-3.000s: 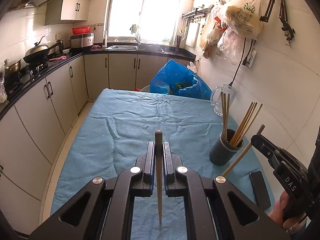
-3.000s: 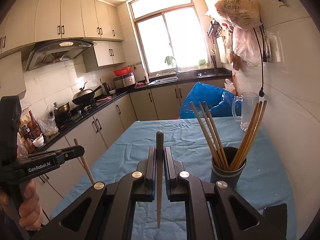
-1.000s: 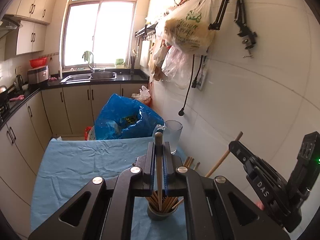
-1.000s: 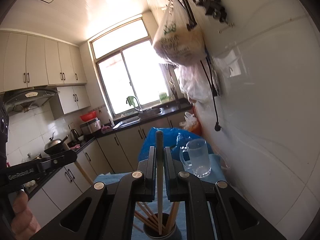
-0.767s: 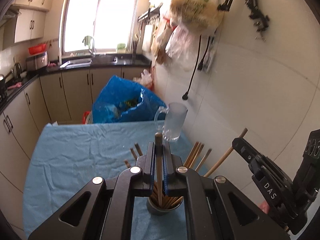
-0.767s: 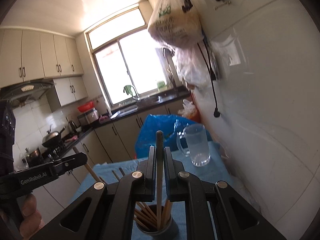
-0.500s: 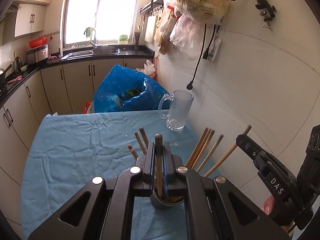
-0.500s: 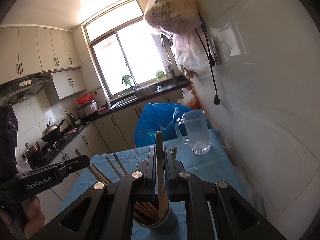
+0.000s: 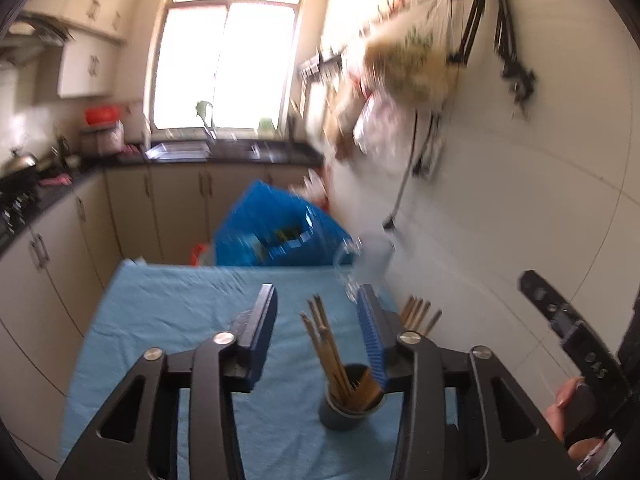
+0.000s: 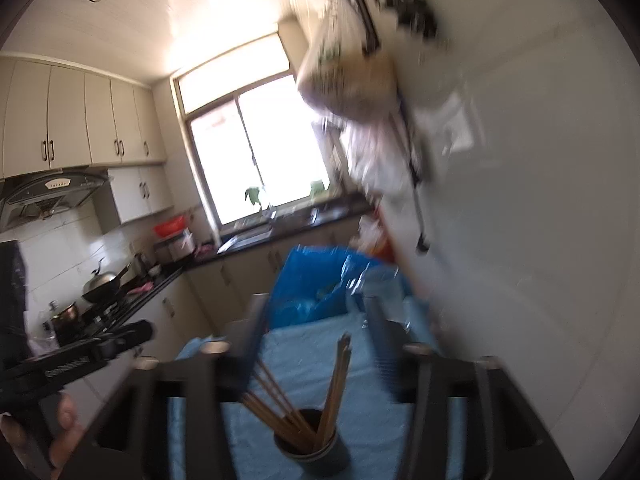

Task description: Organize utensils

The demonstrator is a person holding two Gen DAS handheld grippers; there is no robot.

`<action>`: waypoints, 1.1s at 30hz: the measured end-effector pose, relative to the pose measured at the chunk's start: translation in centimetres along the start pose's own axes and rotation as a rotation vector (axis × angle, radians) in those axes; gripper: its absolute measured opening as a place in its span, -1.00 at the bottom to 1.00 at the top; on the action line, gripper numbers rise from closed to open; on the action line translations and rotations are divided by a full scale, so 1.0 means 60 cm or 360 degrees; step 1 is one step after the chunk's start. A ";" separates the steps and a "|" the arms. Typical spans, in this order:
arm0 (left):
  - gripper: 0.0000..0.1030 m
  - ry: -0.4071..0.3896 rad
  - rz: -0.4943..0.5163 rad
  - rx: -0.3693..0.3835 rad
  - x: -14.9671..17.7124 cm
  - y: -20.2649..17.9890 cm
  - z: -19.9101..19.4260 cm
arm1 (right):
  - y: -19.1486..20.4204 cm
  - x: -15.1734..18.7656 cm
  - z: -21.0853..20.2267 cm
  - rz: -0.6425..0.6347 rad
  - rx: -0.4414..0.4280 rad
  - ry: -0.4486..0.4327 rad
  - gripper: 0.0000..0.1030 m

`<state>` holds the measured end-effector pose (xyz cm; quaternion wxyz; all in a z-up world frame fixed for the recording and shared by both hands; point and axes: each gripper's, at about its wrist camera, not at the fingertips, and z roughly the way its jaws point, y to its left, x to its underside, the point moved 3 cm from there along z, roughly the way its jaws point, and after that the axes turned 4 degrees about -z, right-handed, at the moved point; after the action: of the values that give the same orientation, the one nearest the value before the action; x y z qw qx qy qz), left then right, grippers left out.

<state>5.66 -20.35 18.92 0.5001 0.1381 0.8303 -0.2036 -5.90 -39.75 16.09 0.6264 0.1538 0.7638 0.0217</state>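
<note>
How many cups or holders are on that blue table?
2: a dark holder full of chopsticks near the front, and a clear glass mug at the far edge by the wall.

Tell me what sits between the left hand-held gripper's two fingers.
In the left wrist view, the left hand-held gripper is open, framing upright chopsticks standing in the dark holder cup.
</note>
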 end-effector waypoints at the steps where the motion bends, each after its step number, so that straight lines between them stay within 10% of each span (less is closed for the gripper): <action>1: 0.05 -0.0048 -0.0002 -0.0012 -0.002 0.003 -0.022 | 0.005 -0.005 -0.013 -0.0019 0.0014 -0.0037 0.51; 5: 0.66 -0.0229 -0.0010 -0.0065 -0.002 0.015 -0.102 | 0.033 -0.019 -0.075 -0.0103 0.0106 -0.0175 0.89; 11: 1.00 -0.0383 0.0068 -0.0250 0.056 0.032 -0.182 | 0.054 0.010 -0.126 -0.0116 0.0247 -0.0209 1.00; 18: 1.00 -0.0166 0.0132 -0.0507 0.183 0.085 -0.161 | 0.070 0.101 -0.130 -0.0170 0.0380 -0.0020 1.00; 33: 1.00 0.0094 -0.0003 -0.0466 0.281 0.129 -0.146 | 0.133 0.248 -0.122 -0.0420 0.0454 0.0274 1.00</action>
<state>-5.58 -8.94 6.07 0.4901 0.0688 0.8655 -0.0766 -13.78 -27.08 5.31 0.5282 0.1371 0.8234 -0.1558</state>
